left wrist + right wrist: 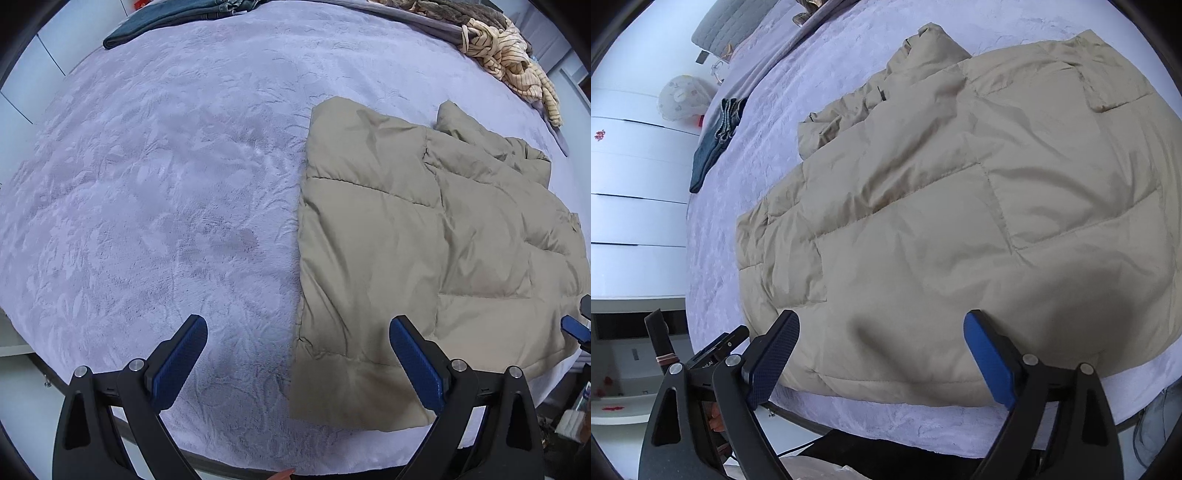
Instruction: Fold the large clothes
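Observation:
A large tan quilted puffer jacket (424, 236) lies flat on the lilac bed cover (166, 192), at the right half of the left wrist view, its hem near the bed's front edge. It fills the right wrist view (942, 206), sleeves folded over the body. My left gripper (299, 325) is open and empty, hovering above the jacket's left hem corner. My right gripper (882, 321) is open and empty, just above the jacket's near edge. Part of the right gripper shows at the far right of the left wrist view (576, 325).
Folded dark jeans (177, 18) lie at the bed's far left. A striped yellow garment (513, 62) and other clothes are heaped at the far right. White cabinets (635, 177) stand beside the bed. The bed's front edge (923, 432) is right below the grippers.

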